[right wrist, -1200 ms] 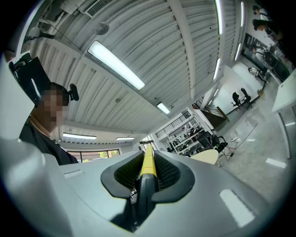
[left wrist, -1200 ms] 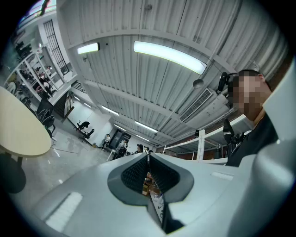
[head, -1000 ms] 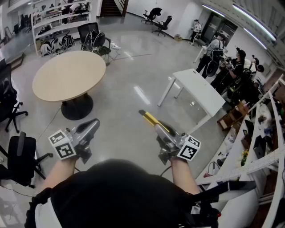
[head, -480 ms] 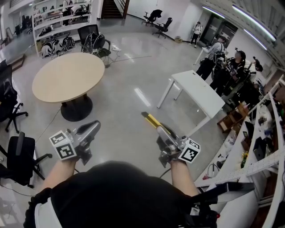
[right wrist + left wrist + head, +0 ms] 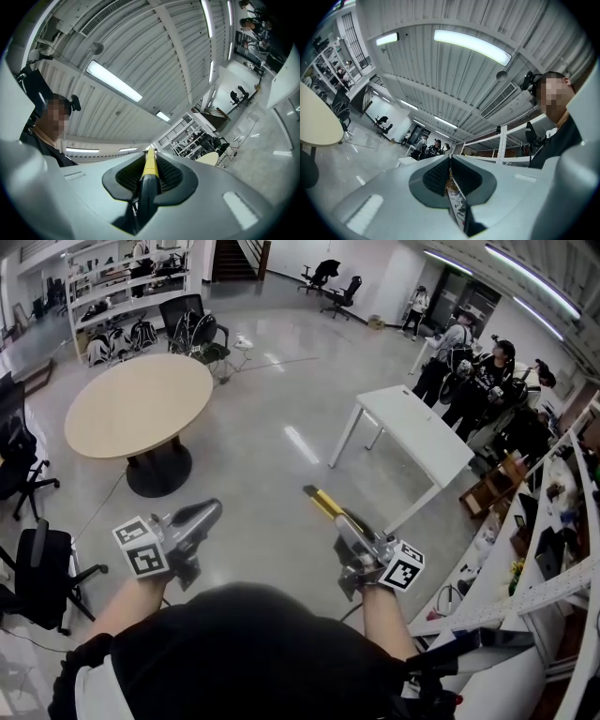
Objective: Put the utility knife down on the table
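The utility knife (image 5: 325, 502), yellow with a black grip, sticks forward and up out of my right gripper (image 5: 346, 521), which is shut on its handle. In the right gripper view the knife (image 5: 150, 168) lies between the two dark pads and points up toward the ceiling. My left gripper (image 5: 210, 511) is held at about the same height to the left, shut with nothing in it. The left gripper view shows its pads (image 5: 438, 174) meeting along a thin line. Both grippers hang in the air over the grey floor, close to my body.
A round beige table (image 5: 141, 401) stands ahead on the left and a white rectangular table (image 5: 413, 433) ahead on the right. Black office chairs (image 5: 42, 570) are at the left edge. Several people (image 5: 473, 379) stand at the far right by cluttered desks (image 5: 553, 549).
Both grippers have shifted a little down and to the right in the head view, the left one slightly closer to the middle. The knife stays gripped in the right gripper.
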